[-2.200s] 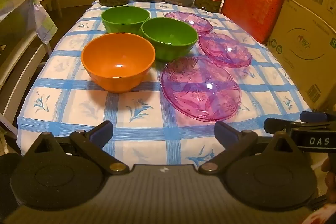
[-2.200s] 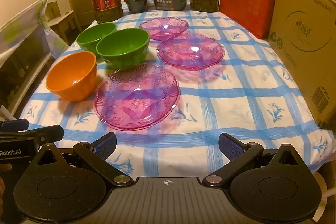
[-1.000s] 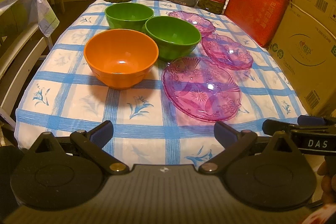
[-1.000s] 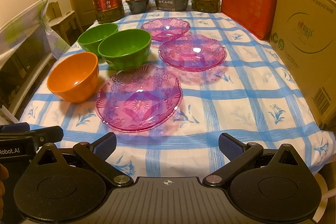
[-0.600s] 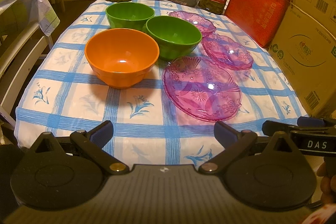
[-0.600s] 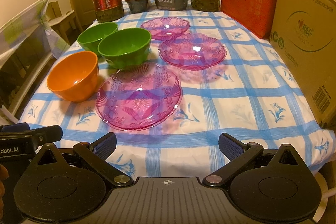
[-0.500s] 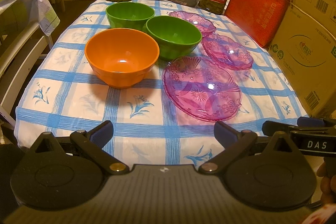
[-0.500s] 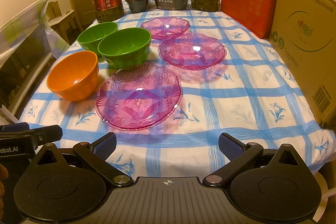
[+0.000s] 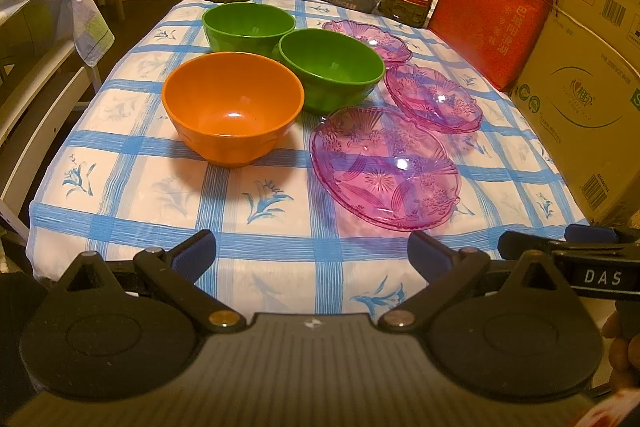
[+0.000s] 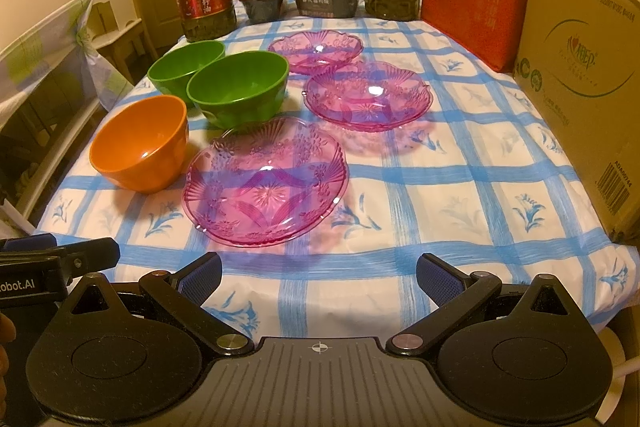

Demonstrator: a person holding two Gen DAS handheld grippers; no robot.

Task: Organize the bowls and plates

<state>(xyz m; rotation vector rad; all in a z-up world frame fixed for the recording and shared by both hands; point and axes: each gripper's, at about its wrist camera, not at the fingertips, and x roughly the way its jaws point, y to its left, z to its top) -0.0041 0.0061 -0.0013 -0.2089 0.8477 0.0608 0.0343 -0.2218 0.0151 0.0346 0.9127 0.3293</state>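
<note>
Both tools sit at the near edge of the worktop point(image 9: 132, 195), which is covered by a blue-and-white checked cloth. Your left hand-held gripper point(image 9: 312, 255) has its jaws spread wide and holds nothing. Your right hand-held gripper point(image 10: 318, 273) is likewise wide open and empty. Nothing is grasped or stacked yet.

In the left wrist view, the round orange plastic bowl point(image 9: 232, 107) lies in the centre-left of the frame, ahead of the left tool and slightly left of its centre line. The nearer green plastic bowl point(image 9: 331, 69) sits just behind it to the right, and the farther green plastic bowl point(image 9: 248, 27) lies toward the upper centre.

In the right wrist view, the nearest scalloped pink translucent plate point(image 10: 266, 183) lies in the centre-left of the frame, ahead of the right tool and left of its centre line. The middle pink translucent plate point(image 10: 368, 95) and the far pink translucent plate point(image 10: 316, 51) run back toward the upper centre in a loose row.

Judgement: bowls and plates are round, so no long axis constrains your approach. The bowls lie nearer the left tool and the plates nearer the right. Expect a rim grasp; the shallow plate rim sits close to the cloth and may slip.
</note>
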